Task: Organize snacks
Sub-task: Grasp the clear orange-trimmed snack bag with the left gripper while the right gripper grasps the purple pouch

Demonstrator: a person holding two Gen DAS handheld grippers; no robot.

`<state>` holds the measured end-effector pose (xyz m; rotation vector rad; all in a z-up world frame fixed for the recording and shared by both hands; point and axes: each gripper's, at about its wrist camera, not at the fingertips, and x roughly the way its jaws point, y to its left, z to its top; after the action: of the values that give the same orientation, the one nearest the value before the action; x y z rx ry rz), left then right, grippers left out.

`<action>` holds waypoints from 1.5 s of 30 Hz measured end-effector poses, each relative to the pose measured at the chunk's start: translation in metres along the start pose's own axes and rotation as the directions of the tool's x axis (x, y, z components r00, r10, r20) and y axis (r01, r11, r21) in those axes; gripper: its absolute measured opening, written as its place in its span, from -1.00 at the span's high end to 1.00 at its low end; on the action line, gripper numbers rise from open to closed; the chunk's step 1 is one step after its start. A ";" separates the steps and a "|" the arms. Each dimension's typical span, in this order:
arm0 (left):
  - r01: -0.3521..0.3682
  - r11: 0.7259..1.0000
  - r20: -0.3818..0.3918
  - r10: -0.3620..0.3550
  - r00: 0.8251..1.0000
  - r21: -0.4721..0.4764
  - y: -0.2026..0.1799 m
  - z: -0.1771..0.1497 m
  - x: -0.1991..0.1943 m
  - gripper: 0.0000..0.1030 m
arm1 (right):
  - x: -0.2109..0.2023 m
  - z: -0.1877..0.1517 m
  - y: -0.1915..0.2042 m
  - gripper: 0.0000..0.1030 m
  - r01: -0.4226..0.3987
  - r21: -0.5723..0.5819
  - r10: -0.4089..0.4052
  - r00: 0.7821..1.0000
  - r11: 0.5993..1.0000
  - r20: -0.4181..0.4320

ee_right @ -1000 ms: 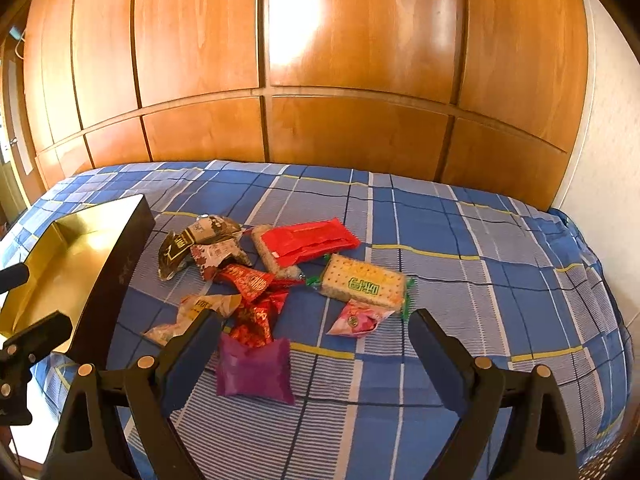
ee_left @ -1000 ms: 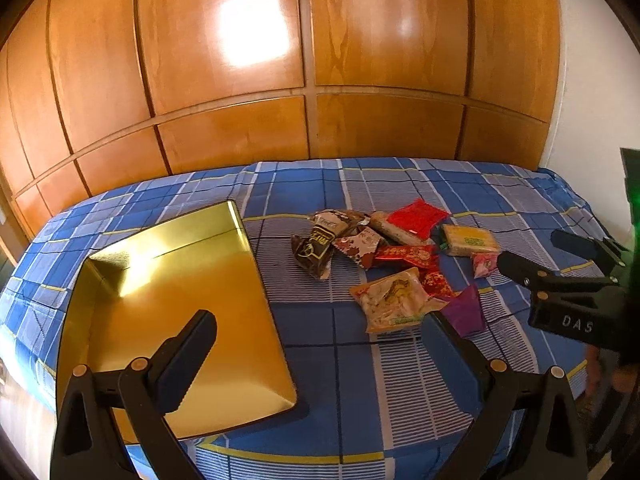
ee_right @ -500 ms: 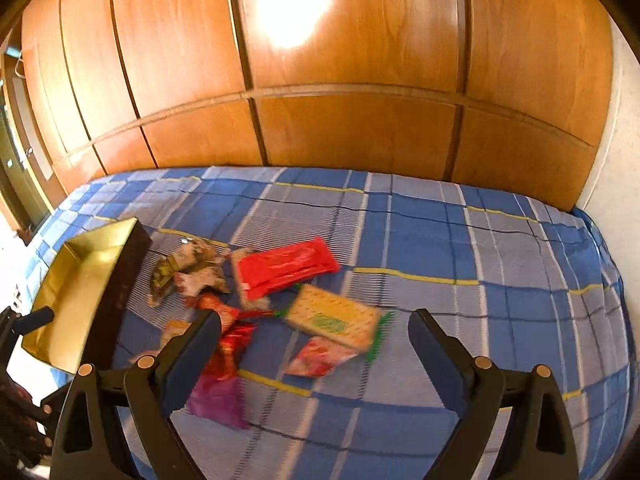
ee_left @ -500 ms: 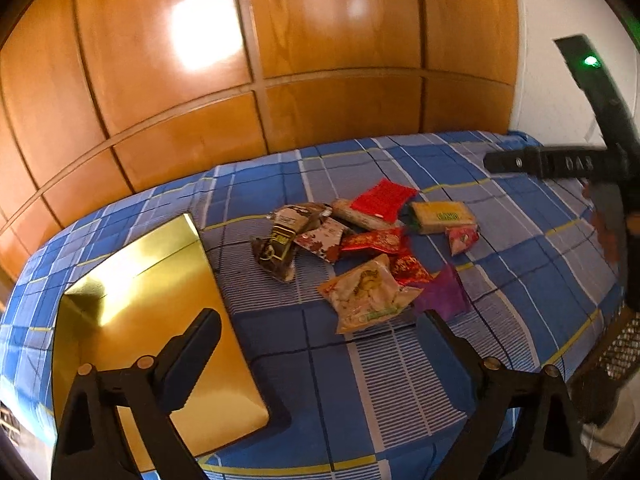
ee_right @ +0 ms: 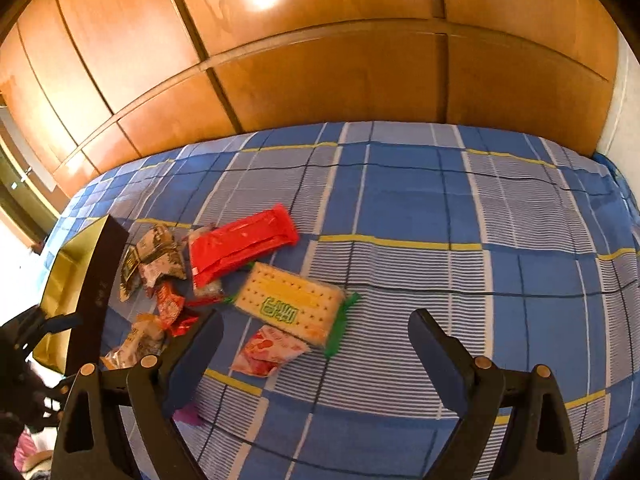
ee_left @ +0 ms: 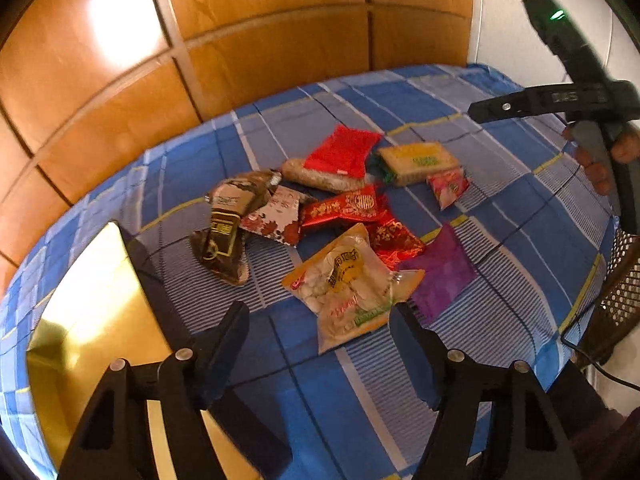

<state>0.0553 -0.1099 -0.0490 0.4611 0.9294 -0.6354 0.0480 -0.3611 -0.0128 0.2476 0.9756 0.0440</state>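
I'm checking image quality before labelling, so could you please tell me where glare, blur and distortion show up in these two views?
Left wrist view: a bright glare patch on the wooden panels, a strong shine on the gold box, and slight motion blur on the snack packets. Right wrist view: glare high on the panels, daylight blown out at the left edge. Both views: fisheye bending curves the checked bedspread, with dark corners.
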 end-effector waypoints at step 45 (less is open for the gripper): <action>0.199 0.879 -0.041 -0.239 0.970 -0.433 0.023 0.001 0.020 -0.47 | 0.052 -0.062 0.117 -0.44 -0.178 -0.530 0.047 0.967 0.829 -0.252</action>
<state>0.0804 -0.1000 -0.0627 -0.0098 1.1862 -0.5959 0.0346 -0.2279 -0.0613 -0.2409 1.1352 0.4687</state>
